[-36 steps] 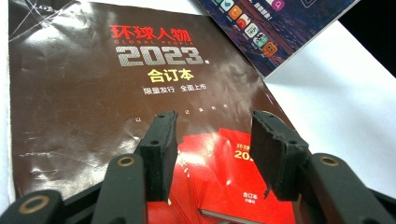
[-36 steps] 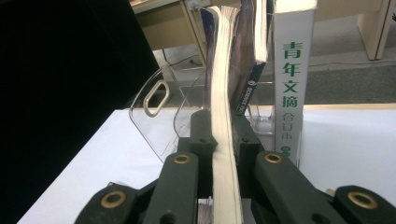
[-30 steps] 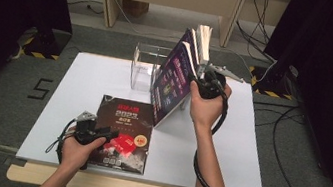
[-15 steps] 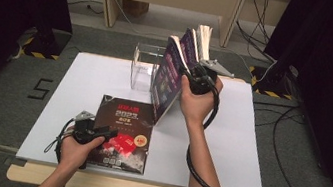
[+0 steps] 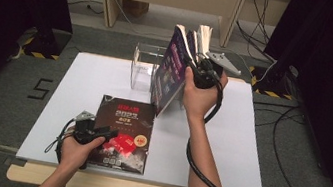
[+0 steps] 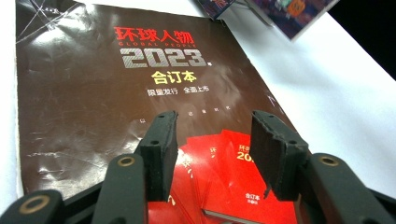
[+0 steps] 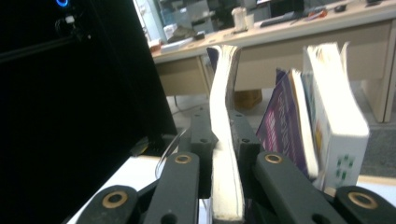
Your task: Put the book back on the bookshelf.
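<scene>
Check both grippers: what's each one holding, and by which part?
The right gripper is shut on the purple magazine, clamping its page edge. The left gripper holds nothing; its jaws stand open over the brown magazine lying flat.

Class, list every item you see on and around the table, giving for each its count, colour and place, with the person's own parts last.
table: one, white top, centre.
brown magazine: one, dark brown with red, flat at the near edge.
purple book: one, purple cover, lifted, clamped in the right gripper.
standing books: two or so, purple and white, upright at the far edge.
clear holder: one, transparent, far edge.
left gripper: one, black, open over the brown magazine.
right gripper: one, black, shut on the purple book.
</scene>
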The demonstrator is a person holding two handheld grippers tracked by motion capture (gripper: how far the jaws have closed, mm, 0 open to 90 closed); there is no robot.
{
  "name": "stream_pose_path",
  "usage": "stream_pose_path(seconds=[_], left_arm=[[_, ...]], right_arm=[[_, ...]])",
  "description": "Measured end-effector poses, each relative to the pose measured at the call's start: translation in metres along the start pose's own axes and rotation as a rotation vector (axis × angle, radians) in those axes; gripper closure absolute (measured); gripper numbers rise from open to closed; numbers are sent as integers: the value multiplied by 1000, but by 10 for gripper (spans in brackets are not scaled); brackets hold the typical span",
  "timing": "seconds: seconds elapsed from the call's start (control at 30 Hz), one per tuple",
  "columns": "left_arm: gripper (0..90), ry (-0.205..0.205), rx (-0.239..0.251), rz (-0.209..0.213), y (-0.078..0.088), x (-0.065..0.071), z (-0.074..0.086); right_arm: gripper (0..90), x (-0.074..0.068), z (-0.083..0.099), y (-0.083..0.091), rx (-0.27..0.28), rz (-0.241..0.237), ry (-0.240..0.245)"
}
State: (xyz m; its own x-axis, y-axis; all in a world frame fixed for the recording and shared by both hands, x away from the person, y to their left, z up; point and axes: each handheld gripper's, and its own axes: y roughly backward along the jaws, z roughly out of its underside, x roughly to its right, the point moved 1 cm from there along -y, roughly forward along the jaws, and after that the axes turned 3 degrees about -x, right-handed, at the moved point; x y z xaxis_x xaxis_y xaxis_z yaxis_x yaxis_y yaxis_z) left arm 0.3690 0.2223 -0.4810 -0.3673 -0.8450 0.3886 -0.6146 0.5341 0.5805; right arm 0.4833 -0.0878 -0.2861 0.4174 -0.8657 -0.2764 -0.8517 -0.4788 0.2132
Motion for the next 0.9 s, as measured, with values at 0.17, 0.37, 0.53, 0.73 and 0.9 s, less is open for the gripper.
stream_pose_path(seconds=[0.17,0.37,0.53,0.73,0.9], left_arm=[[506,1,3,0,0,-1,0],[506,1,3,0,0,-1,0],[506,1,1,1,0,-1,0],[507,3,2,1,-1,-1,1],[507,1,5,2,-1,-1,1]], right_arm=[[829,0,-9,-5,37,22,3],[829,2,-14,-16,70,49,0],[829,4,-16,-25,75,59,-11],[829,8,-19,-34,90,79,-17],[829,12,-20,-43,79,91,-23]])
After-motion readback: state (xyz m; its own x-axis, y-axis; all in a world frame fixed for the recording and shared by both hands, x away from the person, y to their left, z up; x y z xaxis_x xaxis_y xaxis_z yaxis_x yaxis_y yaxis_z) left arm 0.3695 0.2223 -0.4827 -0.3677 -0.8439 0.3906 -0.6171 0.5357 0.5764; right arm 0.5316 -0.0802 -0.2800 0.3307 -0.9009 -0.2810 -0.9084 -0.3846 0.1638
